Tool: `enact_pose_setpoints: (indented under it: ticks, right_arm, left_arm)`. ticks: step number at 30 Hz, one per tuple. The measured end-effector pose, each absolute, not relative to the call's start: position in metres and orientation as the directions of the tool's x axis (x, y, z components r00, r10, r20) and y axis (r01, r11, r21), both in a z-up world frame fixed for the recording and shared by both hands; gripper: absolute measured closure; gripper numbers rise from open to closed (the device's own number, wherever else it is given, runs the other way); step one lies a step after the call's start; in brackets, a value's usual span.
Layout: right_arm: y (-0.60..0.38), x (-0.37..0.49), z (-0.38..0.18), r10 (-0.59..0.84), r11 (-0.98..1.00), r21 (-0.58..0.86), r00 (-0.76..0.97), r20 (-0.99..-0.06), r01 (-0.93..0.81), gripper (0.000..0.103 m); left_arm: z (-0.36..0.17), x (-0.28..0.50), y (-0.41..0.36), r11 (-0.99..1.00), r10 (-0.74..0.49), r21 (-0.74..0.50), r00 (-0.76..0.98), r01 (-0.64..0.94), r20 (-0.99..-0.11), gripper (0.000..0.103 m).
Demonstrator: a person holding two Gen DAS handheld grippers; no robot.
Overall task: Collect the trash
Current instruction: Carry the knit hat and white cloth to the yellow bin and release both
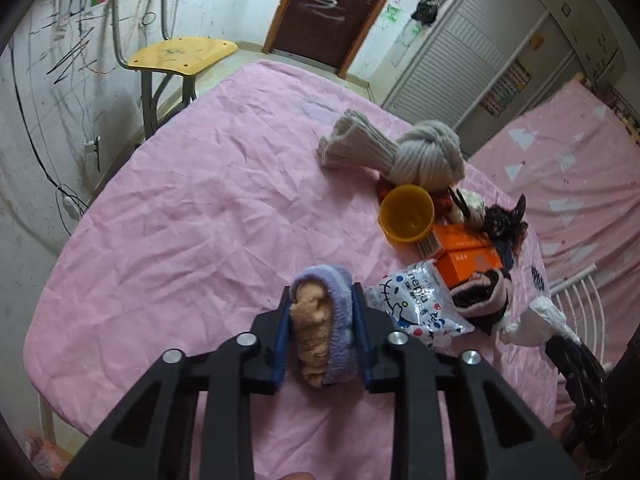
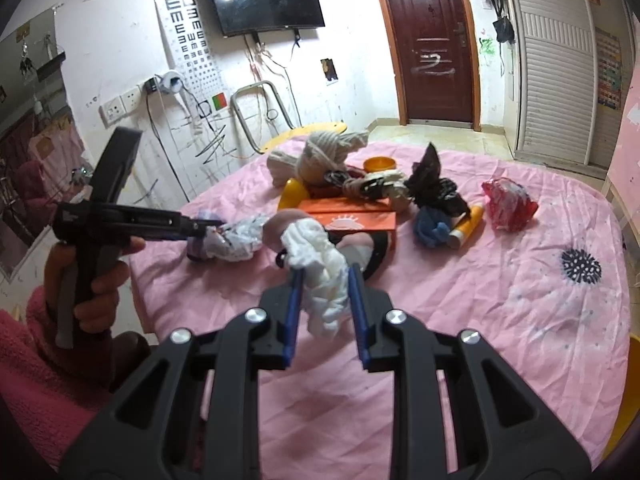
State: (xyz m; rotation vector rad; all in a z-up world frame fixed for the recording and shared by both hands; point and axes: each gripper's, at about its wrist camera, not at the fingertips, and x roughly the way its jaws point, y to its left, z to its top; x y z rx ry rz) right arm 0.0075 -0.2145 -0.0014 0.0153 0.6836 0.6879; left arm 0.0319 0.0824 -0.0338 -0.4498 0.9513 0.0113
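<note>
My left gripper (image 1: 322, 300) is shut on a rolled purple and tan sock (image 1: 322, 328), held above the pink table cover (image 1: 180, 220). It also shows from the side in the right wrist view (image 2: 208, 226). My right gripper (image 2: 324, 274) is shut on a crumpled white tissue wad (image 2: 324, 276), which also shows in the left wrist view (image 1: 536, 320). A Hello Kitty tissue pack (image 1: 416, 308), orange boxes (image 1: 464, 256), a red wrapper (image 2: 508, 204) and a crumpled black bag (image 2: 432, 184) lie in the pile.
A beige knotted knit scarf (image 1: 400, 148), a yellow cup (image 1: 406, 212), a blue cloth (image 2: 432, 228) and a yellow tube (image 2: 468, 224) lie on the table. A yellow chair (image 1: 180, 56) stands at the far edge. A white rack (image 1: 580, 304) stands at the right.
</note>
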Motion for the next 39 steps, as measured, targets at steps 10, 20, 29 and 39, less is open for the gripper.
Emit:
enact_pose_setpoints:
  ticks: [10,20,29,39]
  right_arm:
    - [-0.261,0.013,0.012,0.565,0.819,0.253,0.644,-0.516,-0.516,0.081]
    - [-0.359,0.011,0.024,0.442,0.896,0.273,0.771,-0.459,-0.351,0.081]
    - [-0.457,0.001,0.023,0.234,0.954,0.279,0.858,-0.457,-0.112,0.081]
    - [-0.520,0.001,-0.003,0.101,0.946,0.315,0.861,-0.499,0.071,0.081]
  left_arm:
    - [0.032,0.019,0.077,0.942,-0.012,-0.249,0.721,-0.224,-0.693,0.087]
    - [0.071,0.043,-0.031,0.972,-0.196,-0.230,0.702,0.047,-0.685,0.087]
    - [0.059,0.082,-0.184,0.903,-0.422,-0.283,0.535,0.324,-0.732,0.086]
    - [0.038,0.118,-0.340,0.820,-0.541,-0.391,0.341,0.419,-0.769,0.086]
